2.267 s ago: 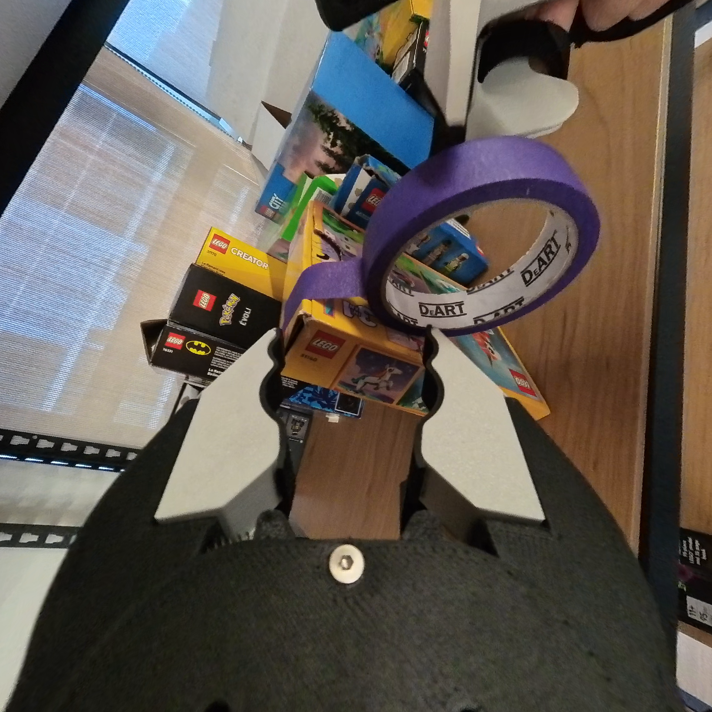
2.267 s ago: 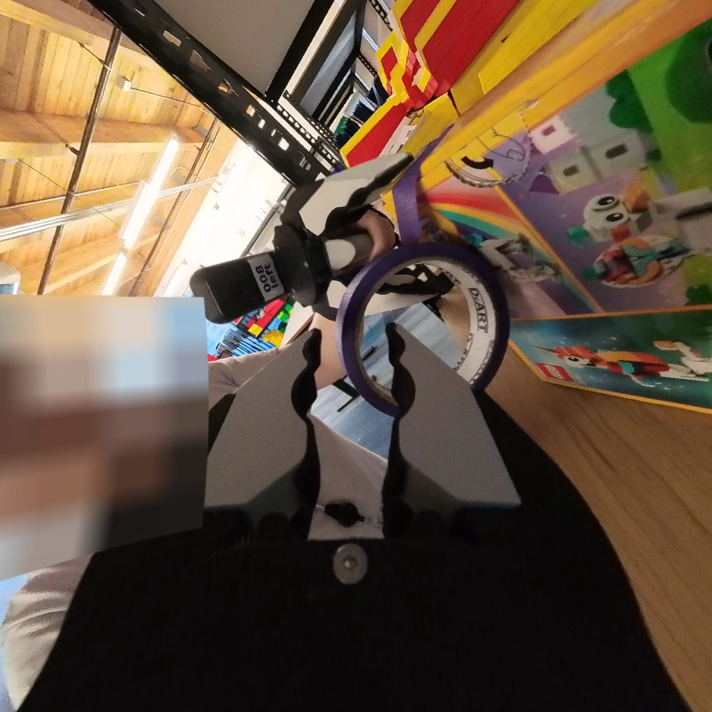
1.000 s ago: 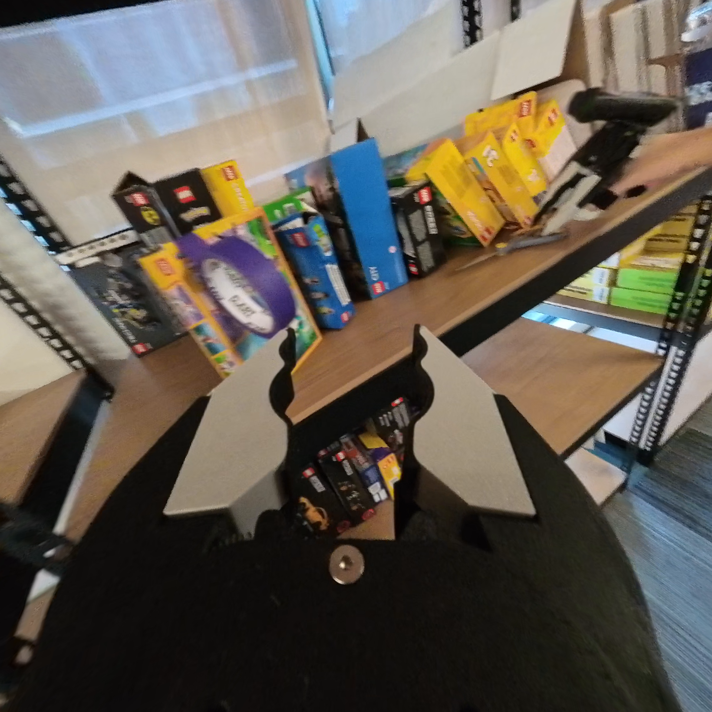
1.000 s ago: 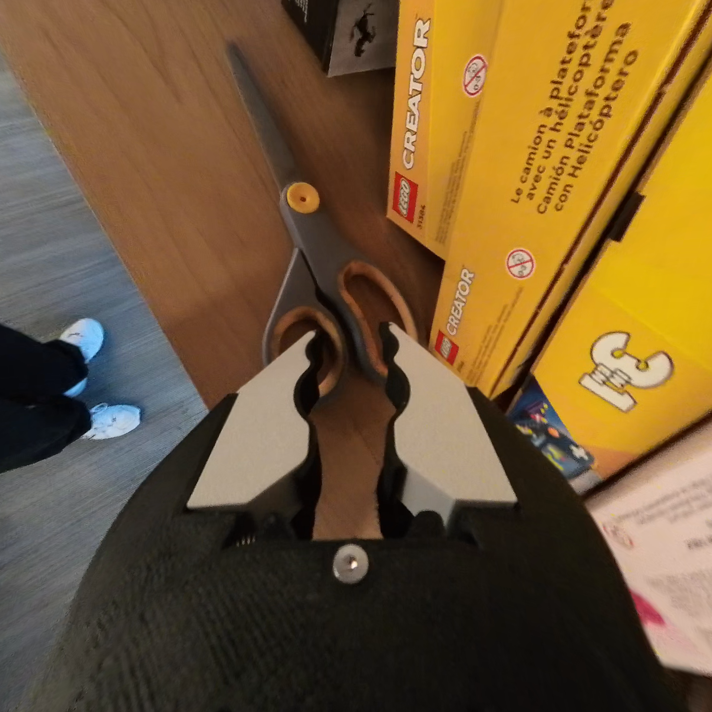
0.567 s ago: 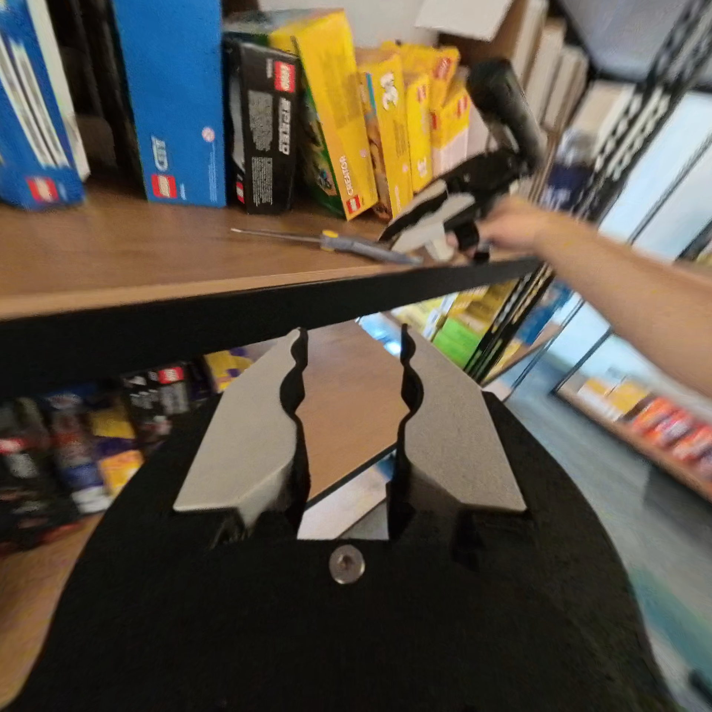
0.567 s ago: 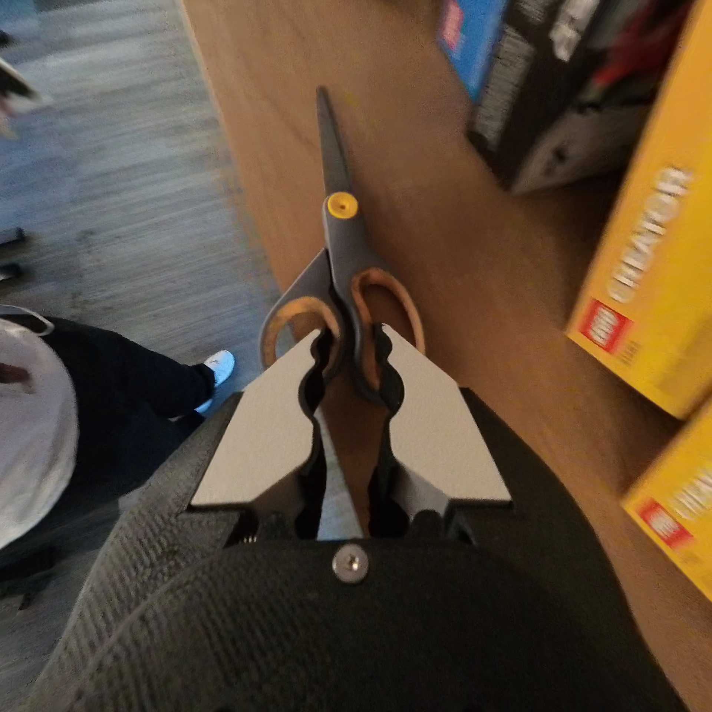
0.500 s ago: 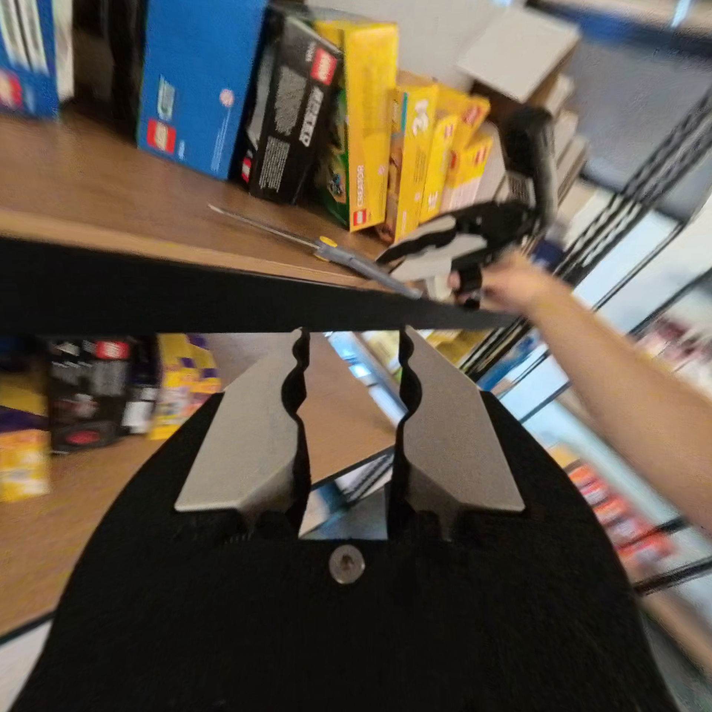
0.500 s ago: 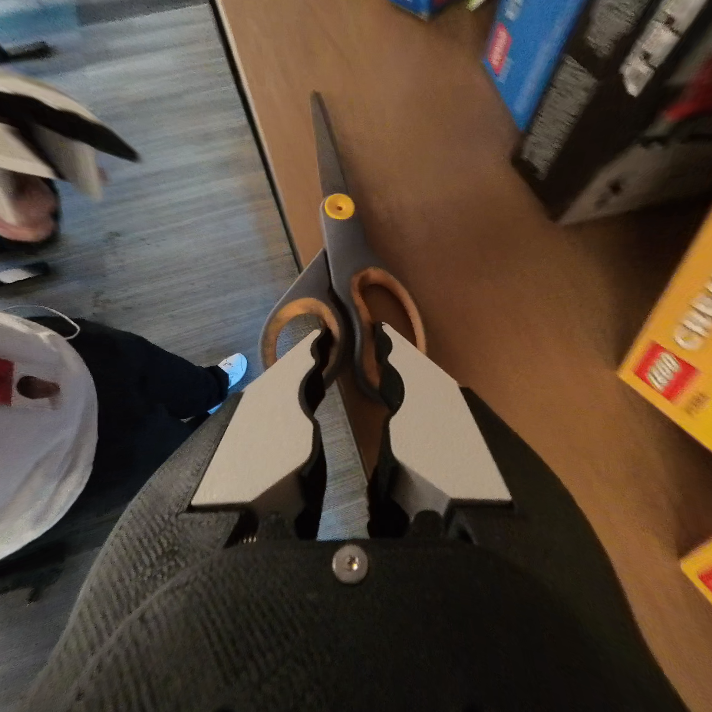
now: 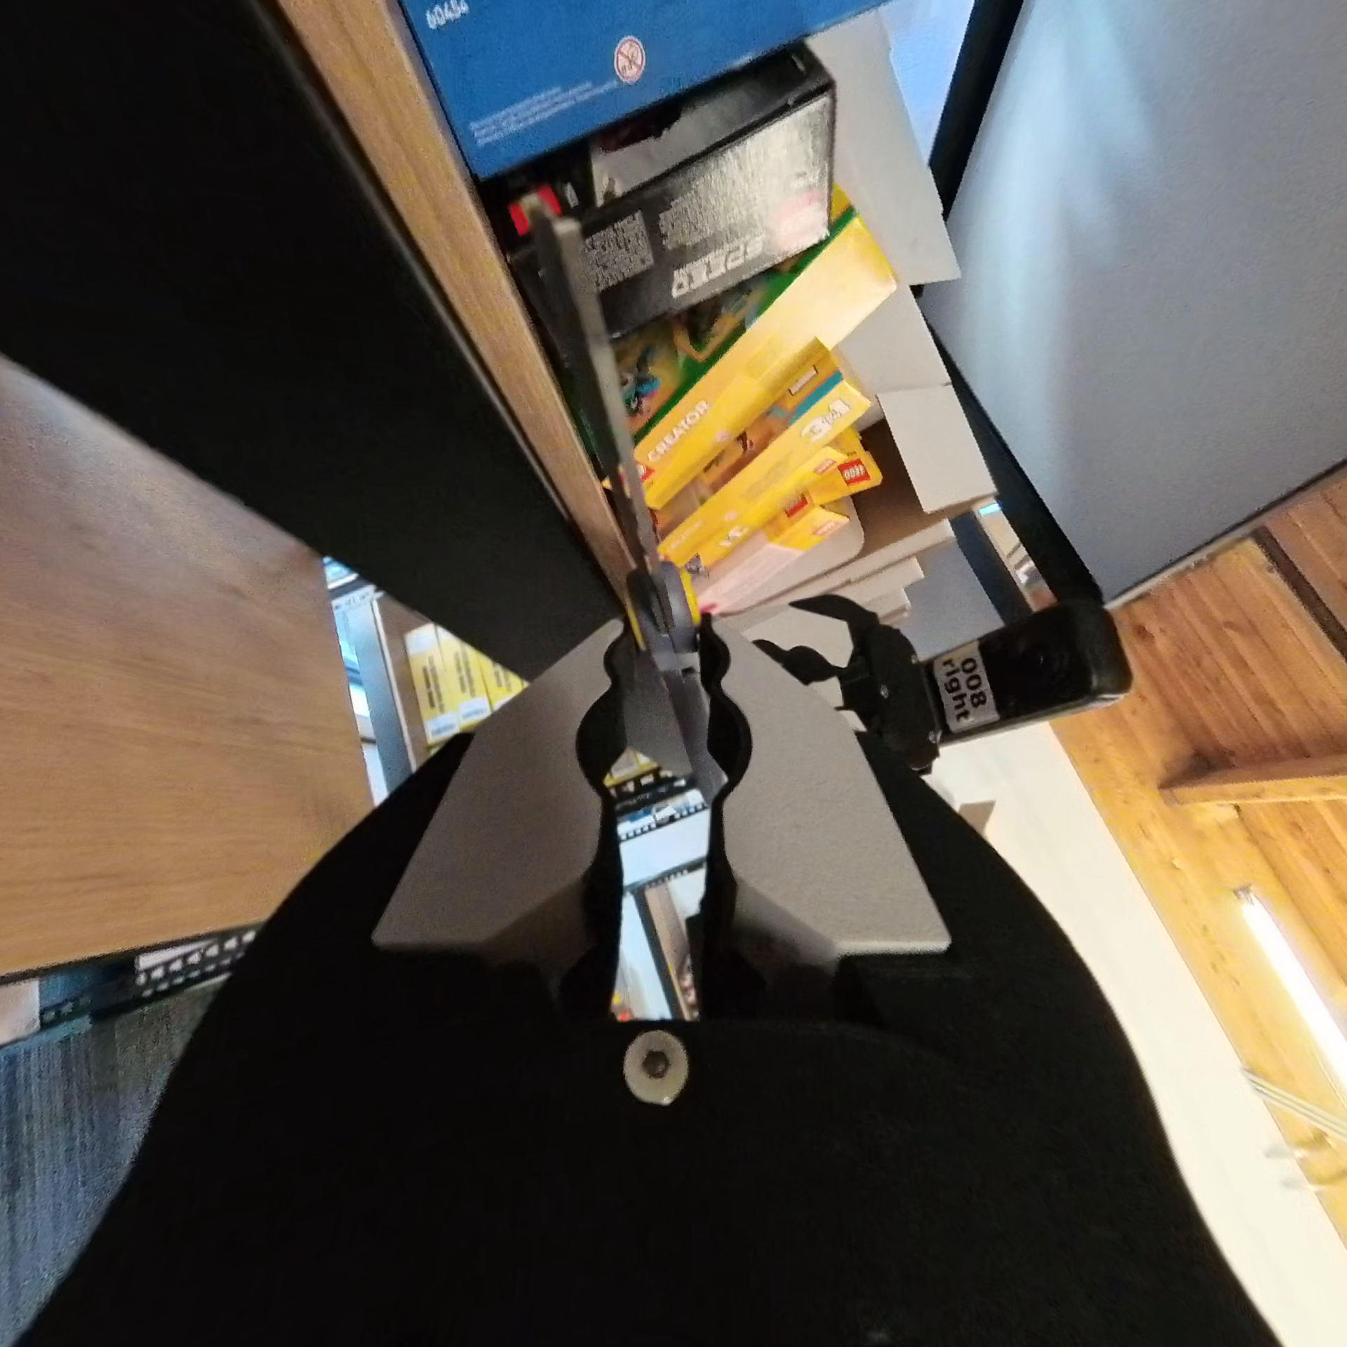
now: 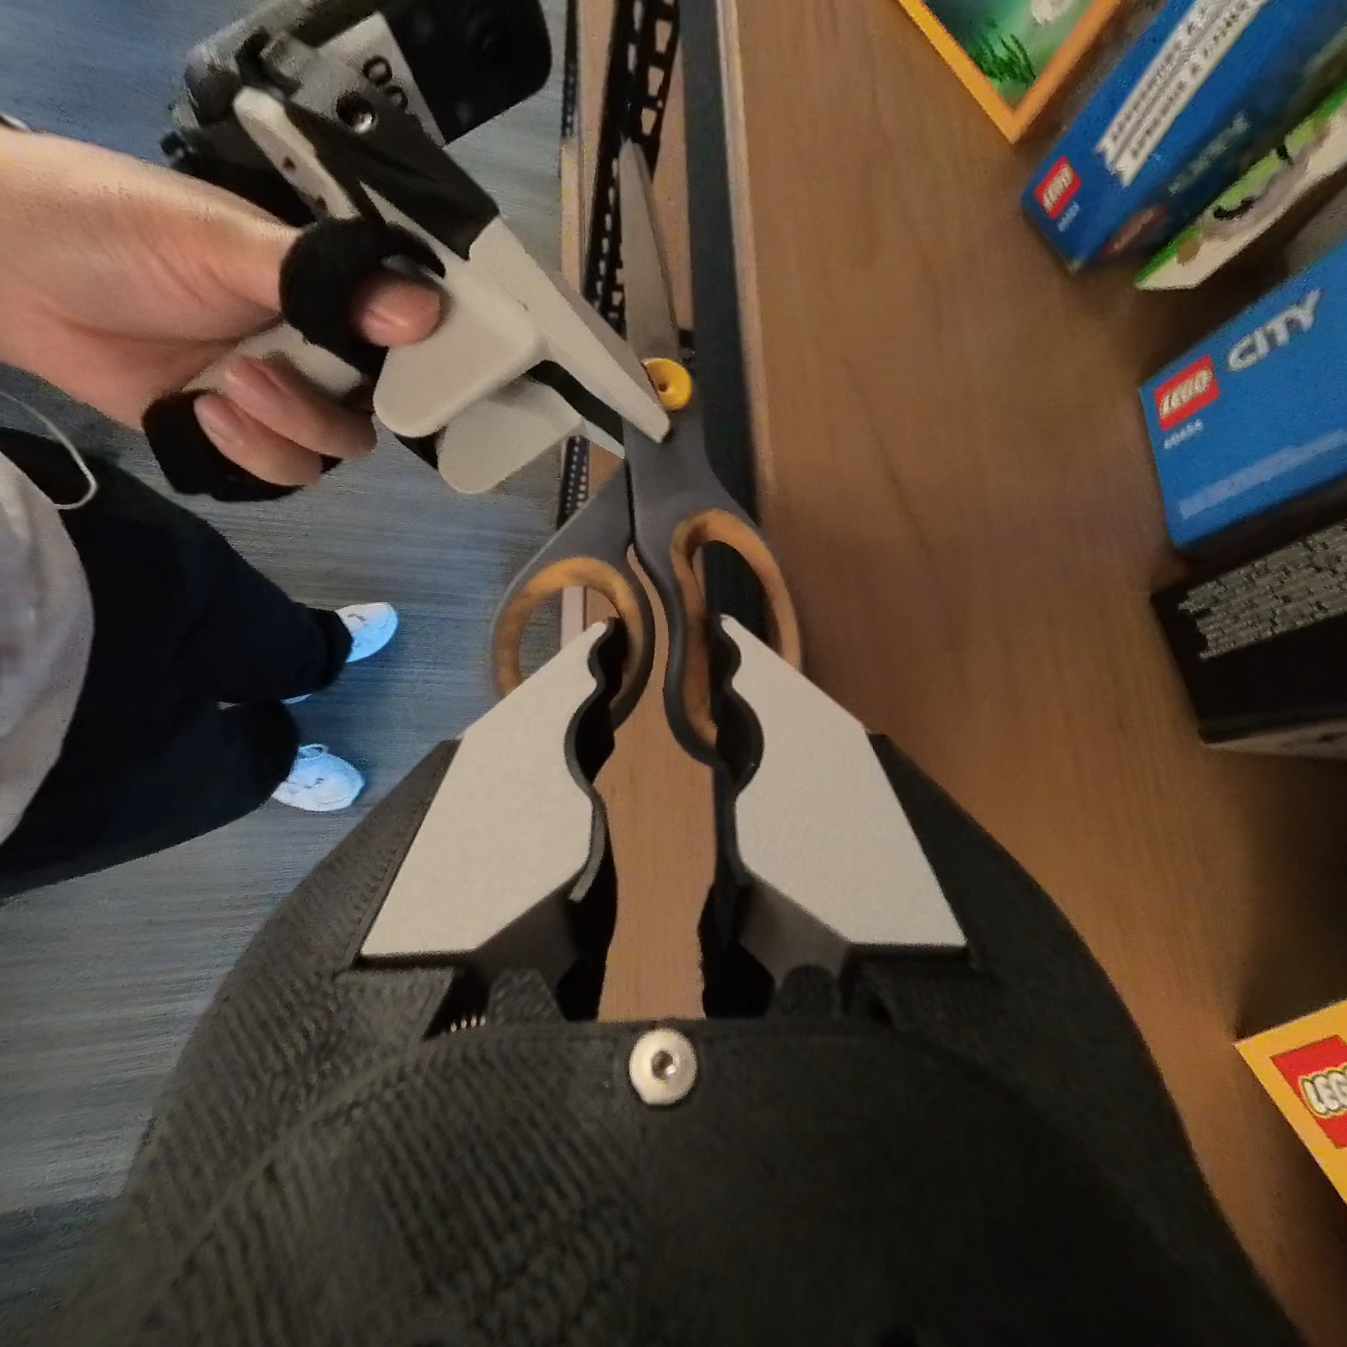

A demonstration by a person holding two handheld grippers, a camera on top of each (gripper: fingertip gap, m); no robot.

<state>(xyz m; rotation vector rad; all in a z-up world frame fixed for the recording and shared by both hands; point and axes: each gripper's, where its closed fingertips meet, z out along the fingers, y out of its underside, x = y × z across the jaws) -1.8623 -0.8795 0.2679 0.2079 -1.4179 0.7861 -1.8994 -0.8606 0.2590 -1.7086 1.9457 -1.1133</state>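
— Right gripper (image 10: 662, 641): what has it got?

— My two fingers stand a little apart around the dark inner handle bar of the scissors (image 10: 656, 525), mid-frame; whether they actually pinch it I cannot tell.

— And your left gripper (image 9: 660, 660)?

— Its fingers are also slightly apart, straddling the scissors (image 9: 667, 678) right at the yellow pivot. In the right wrist view it comes in from the upper left, my hand (image 10: 146, 291) around it, tips touching the pivot.

— Where do the scissors lie?

— Along the front edge of the wooden shelf (image 10: 947, 656), blades pointing to the top of frame. Toy boxes (image 10: 1254, 408) stand at the right edge.
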